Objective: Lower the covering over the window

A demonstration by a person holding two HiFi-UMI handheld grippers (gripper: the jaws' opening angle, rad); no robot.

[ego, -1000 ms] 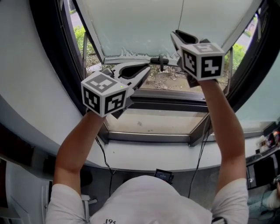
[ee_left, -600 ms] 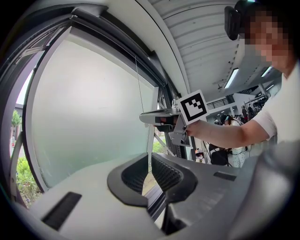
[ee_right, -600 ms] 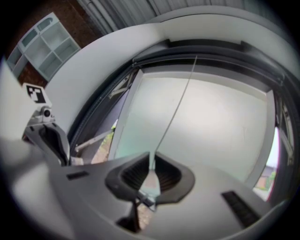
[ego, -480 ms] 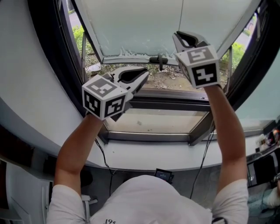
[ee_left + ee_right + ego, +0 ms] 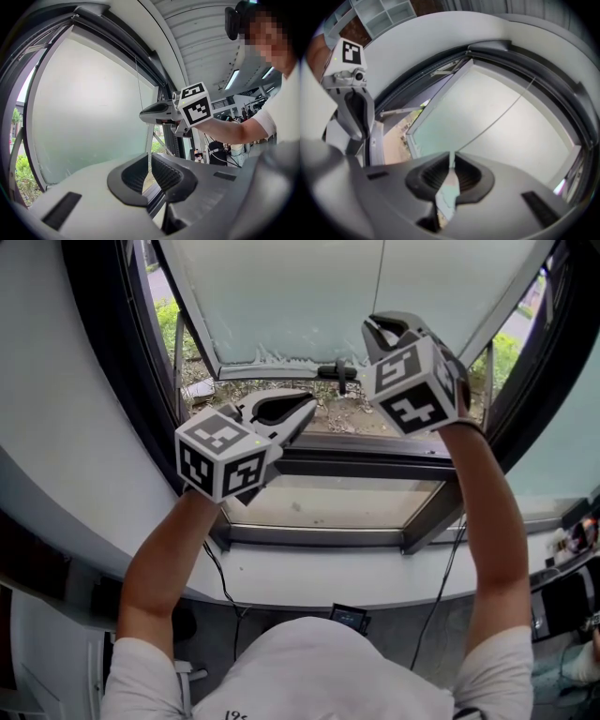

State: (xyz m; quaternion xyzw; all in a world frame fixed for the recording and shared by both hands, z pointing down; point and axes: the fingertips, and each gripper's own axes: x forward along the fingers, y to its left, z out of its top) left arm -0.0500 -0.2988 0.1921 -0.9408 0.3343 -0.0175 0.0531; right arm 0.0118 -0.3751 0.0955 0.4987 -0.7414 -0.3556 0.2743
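- Covering (image 5: 300, 296): pale, frosted greenish-white sheet, flat and taut, filling the upper part of the window. Its uneven lower edge stops above a strip of ground and greenery.
- Pull cord (image 5: 380, 277): thin pale line hanging straight in front of the covering, right of centre. Its lower end is pinched between the jaws of the right gripper (image 5: 452, 159).
- Window frame (image 5: 112, 381): dark and curved.

Head view from above my forearms, steeply down onto the window frame (image 5: 347, 460), view from my left tool (image 5: 302, 411) close along its jaws, facing the blind (image 5: 89, 108), view from my right tool (image 5: 372, 324) likewise, both sharing blind and cord (image 5: 497, 114).
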